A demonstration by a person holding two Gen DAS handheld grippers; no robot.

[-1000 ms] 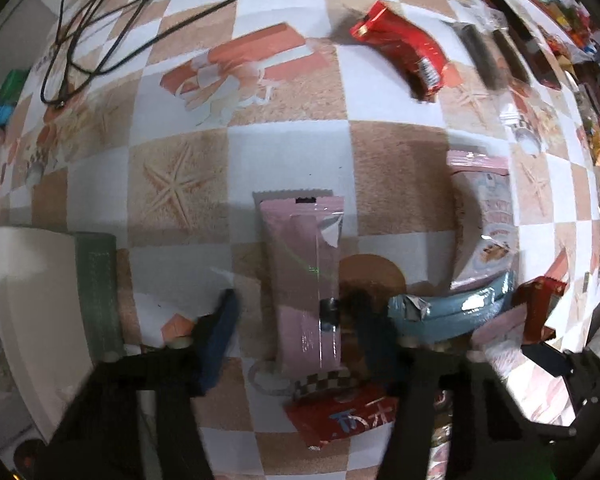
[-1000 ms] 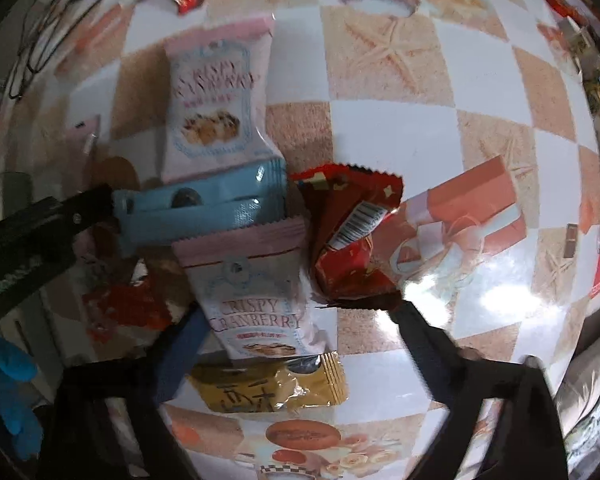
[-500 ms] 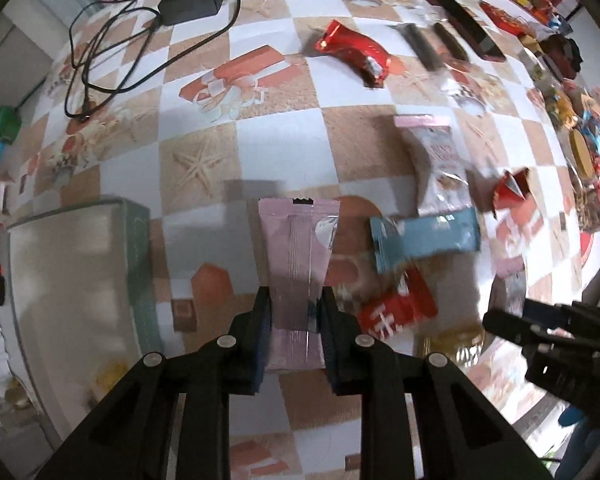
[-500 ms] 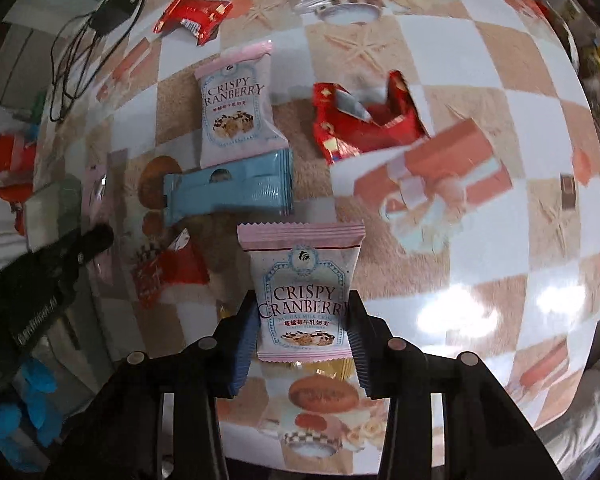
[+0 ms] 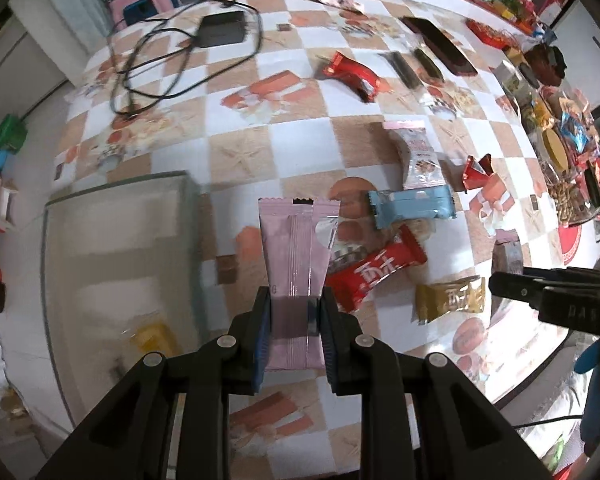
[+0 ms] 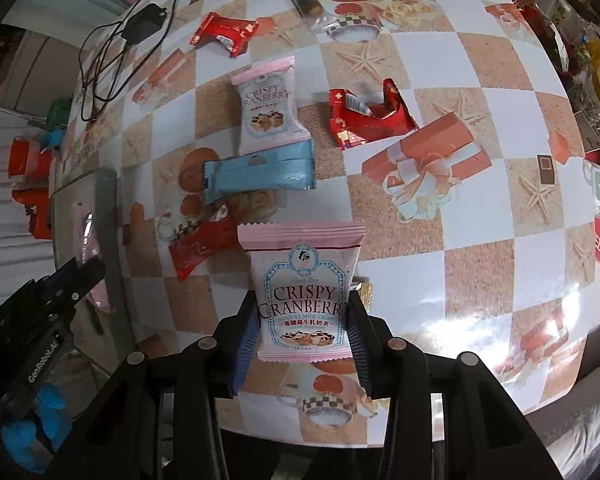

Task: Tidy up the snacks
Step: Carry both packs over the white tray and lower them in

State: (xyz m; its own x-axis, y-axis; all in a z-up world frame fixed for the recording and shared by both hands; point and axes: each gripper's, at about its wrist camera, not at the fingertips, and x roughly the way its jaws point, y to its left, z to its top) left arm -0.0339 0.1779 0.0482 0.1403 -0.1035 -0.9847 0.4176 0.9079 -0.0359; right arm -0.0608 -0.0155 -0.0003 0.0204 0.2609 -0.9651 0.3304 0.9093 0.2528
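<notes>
The right hand-held gripper [image 6: 302,334] is clamped on a pink packet [image 6: 303,292] printed "CRISPY CRANBERRY" and, in smaller type, "NOUGAT MILK CRISP", with a line of Chinese characters underneath; the packet hangs lifted clear above the checkered worktop [image 6: 480,128]. A second pink packet [image 6: 269,102] with the same "CRISPY CRANBERRY" wording lies flat toward the middle of the worktop, its lower end touching a light blue packet [image 6: 260,175] whose print cannot be read. Just beside them sits a crumpled red wrapper [image 6: 370,120], and another red wrapper [image 6: 224,34] lies nearer the far edge. The left hand-held gripper [image 5: 294,326] pinches the lower end of a plain mauve-pink packet [image 5: 296,248], seen from its seamed back, with no readable label, held up off the worktop. Below it a red bar [image 5: 376,270] with white Chinese characters lies on the worktop, and a gold packet [image 5: 450,300] lies near the worktop's near edge. At the worktop's left edge stands a clear rectangular bin [image 5: 118,264]; something yellow [image 5: 154,338] lies inside it, too blurred to name. A black power adapter [image 5: 222,30] with its coiled cable rests near the far left corner.
</notes>
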